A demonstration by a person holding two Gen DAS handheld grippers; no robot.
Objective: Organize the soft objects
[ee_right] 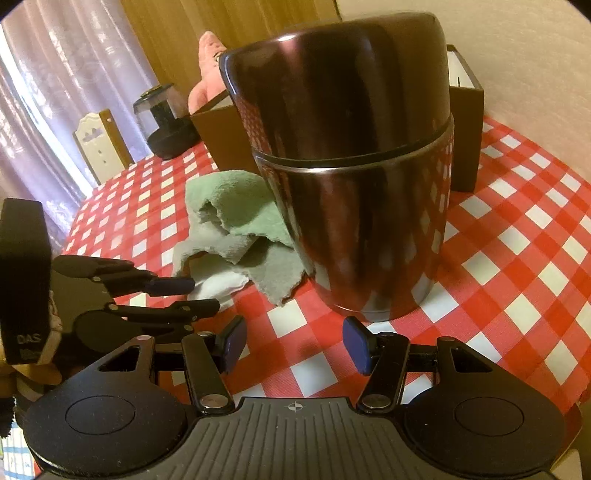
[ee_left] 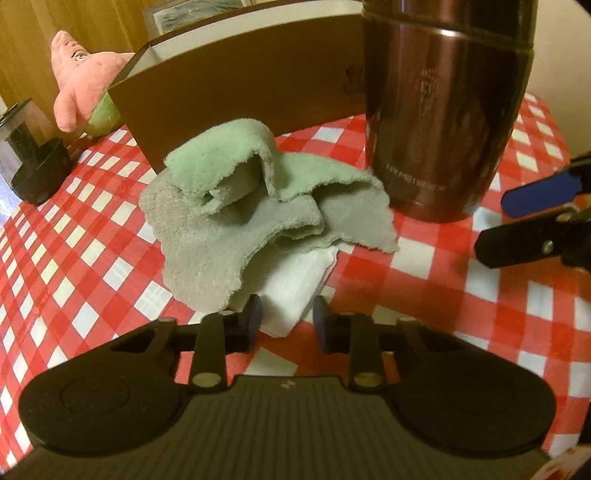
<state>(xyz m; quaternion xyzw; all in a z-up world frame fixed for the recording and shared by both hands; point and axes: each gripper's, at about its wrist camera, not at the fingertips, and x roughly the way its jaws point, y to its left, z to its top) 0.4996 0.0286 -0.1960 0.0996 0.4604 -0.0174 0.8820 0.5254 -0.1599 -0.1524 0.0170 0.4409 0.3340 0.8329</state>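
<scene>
Crumpled cloths (ee_left: 258, 206) lie outside brown box (ee_left: 240, 92), beside dark canister (ee_left: 443, 110)

The table (ee_left: 480, 332) is covered in red-and-white check. A green-and-grey cloth (ee_left: 258, 199) is laid over a white one (ee_left: 295, 291). A glossy dark brown canister (ee_right: 351, 184), a brown box (ee_left: 240, 92) and a pink plush (ee_left: 81, 74) are seen.

This looks like a home, most likely a dining corner. The tabletop (ee_right: 517, 236) is covered with a red and white checked cloth. Behind it on the far left hang light lace curtains (ee_right: 55, 92) beside a yellow drape (ee_right: 177, 33). A wooden chair back (ee_right: 101, 144) stands at the far edge, and a pink plush toy (ee_left: 79, 77) leans near a brown box (ee_left: 240, 92).
</scene>
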